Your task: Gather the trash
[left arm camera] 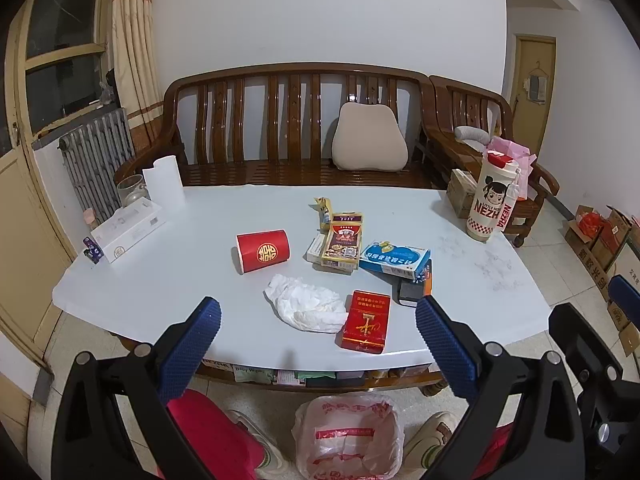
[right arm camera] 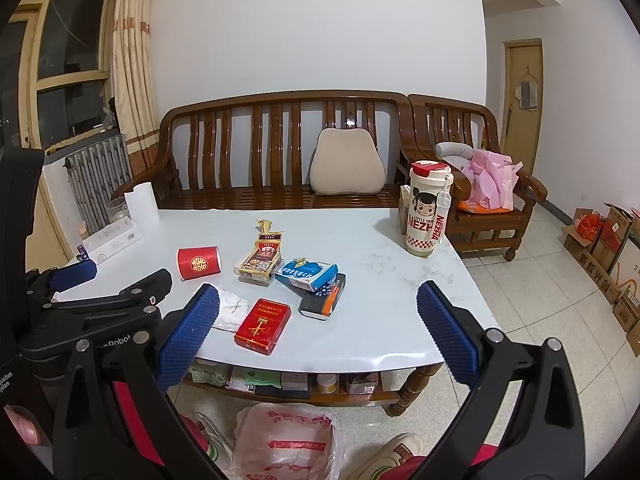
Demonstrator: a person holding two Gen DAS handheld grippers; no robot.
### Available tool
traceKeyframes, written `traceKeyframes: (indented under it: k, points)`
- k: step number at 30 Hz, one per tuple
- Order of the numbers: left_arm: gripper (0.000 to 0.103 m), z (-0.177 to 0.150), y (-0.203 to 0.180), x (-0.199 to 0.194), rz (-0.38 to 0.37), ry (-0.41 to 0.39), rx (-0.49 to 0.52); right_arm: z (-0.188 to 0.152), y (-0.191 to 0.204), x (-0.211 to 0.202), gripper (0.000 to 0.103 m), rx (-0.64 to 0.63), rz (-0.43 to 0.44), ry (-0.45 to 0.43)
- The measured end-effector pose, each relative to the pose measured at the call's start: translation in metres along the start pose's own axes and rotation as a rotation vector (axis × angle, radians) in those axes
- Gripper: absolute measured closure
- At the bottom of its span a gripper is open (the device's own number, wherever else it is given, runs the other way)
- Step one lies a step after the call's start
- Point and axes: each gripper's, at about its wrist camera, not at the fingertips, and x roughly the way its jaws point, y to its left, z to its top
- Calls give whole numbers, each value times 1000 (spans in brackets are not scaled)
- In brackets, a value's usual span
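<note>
Trash is being left lying on the table (left arm camera: 160,280): crumpled tissue (left arm camera: 306,304) beside a red packet (left arm camera: 366,320); both grippers (left arm camera: 318,332) (right arm camera: 318,324) are being held wide, empty.

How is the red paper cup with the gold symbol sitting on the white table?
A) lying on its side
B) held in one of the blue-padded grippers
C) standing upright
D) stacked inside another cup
A: the red paper cup lies on its side on the white table, its open rim facing left, apart from both open grippers, the left gripper and the right gripper.
</note>
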Motion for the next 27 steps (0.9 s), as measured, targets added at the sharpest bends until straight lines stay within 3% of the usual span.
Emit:
traceKeyframes:
  k: [27]
  points:
    - [7,-2,4,-1,17,-4,6,1,1,1,6,1,0,3]
